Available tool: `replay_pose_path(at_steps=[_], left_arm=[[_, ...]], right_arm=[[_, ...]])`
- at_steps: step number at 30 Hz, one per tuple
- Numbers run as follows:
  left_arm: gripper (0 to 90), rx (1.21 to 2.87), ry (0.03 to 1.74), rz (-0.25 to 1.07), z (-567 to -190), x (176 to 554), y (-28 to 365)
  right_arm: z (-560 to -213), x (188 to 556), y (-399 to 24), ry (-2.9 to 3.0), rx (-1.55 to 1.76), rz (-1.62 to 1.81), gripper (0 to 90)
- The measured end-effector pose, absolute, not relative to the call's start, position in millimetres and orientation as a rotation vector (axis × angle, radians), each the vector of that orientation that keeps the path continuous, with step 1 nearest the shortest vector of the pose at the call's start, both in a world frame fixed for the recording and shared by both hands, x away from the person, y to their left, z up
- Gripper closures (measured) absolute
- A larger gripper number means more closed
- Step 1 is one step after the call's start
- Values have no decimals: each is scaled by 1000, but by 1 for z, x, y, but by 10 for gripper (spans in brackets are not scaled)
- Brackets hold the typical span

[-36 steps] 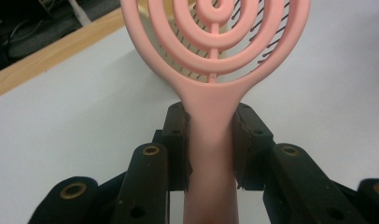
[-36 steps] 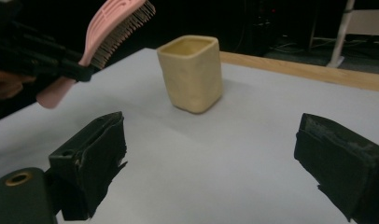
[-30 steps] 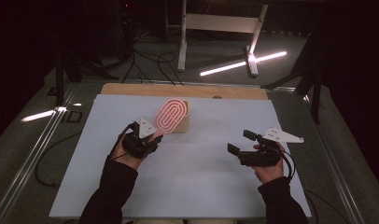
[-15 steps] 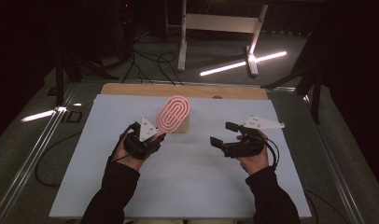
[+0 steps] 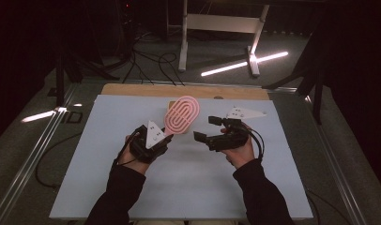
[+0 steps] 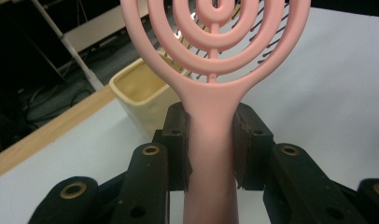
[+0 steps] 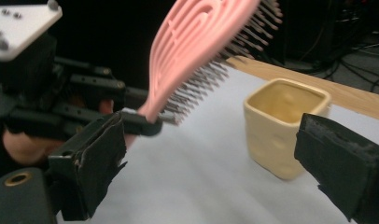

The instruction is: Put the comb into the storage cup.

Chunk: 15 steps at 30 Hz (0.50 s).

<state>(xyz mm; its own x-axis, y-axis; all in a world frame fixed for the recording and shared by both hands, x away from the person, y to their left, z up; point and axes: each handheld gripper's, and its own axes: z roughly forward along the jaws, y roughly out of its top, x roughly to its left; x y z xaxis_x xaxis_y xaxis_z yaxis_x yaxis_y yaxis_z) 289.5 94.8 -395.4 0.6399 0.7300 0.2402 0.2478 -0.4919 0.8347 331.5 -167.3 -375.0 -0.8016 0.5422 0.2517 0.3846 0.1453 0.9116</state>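
Observation:
My left gripper (image 5: pixel 165 137) is shut on the handle of a pink vented hairbrush (image 5: pixel 181 115), whose oval head rises up and away from it. In the left gripper view the pads (image 6: pixel 176 144) press both sides of the pink handle (image 6: pixel 211 140). A small cream square cup (image 7: pixel 283 130) stands on the white board just behind the brush head; its opening (image 6: pixel 141 86) faces up. My right gripper (image 5: pixel 205 127) is open, pointing left toward the brush and cup. In the right gripper view the brush (image 7: pixel 197 42) tilts over the board with its bristles toward the cup.
The white board (image 5: pixel 109 187) covers the table, with a wooden strip (image 5: pixel 132 89) along its far edge. Beyond are cables, a white stand (image 5: pixel 217 28) and bright floor lights. Both forearms enter from the bottom.
My right gripper has travelled left from the right side of the board to close beside the brush and cup. The left gripper has lifted the brush slightly.

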Motion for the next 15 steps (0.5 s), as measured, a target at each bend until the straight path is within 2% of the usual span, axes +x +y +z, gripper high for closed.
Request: replay_pose_path(at_steps=[7, 15], left_arm=[[700, 2053, 705, 815, -396, 283, 82], [699, 2032, 657, 830, -399, 277, 77]], right_arm=[[-373, 338, -156, 2305, 933, 1799, 96], [-377, 347, -148, 2340, 1020, 1846, 290]])
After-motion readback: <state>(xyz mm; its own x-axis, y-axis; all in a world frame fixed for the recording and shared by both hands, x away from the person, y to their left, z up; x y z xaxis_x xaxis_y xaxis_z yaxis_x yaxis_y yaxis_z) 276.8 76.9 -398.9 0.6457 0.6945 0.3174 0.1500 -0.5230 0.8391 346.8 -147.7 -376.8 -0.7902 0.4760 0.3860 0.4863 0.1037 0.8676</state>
